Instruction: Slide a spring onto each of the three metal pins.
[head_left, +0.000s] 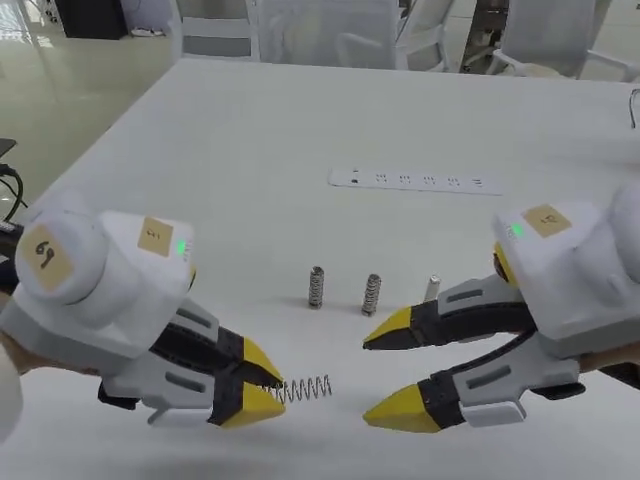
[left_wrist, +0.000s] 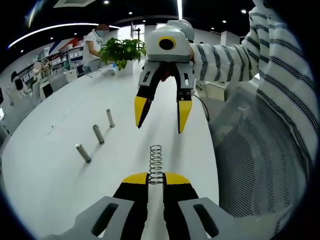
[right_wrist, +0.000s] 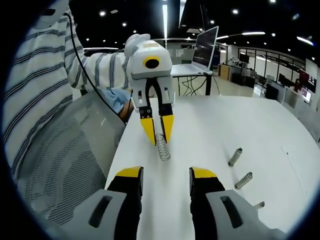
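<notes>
1. The left tongs are clenched on one end of the loose spring. The spring juts out from the tips, roughly level, just above the white counter.
2. The right tongs are released, jaws wide apart, facing the spring's free end without touching it.
3. Two pins already wear springs: the left pin and the middle pin. The bare pin stands upright beside them, just behind the right tongs.
4. The spring looks light, thin-wired and bouncy. A hard pinch would likely flatten its coils, and a grip at one end lets the rest sag and wobble.
5. It is probably best held across the outer coils near one end, leaving the bore at the other end open to drop over the pin's top.
6. The wire is smooth and round, so it may roll or pop out of the tips if squeezed off-centre.
</notes>
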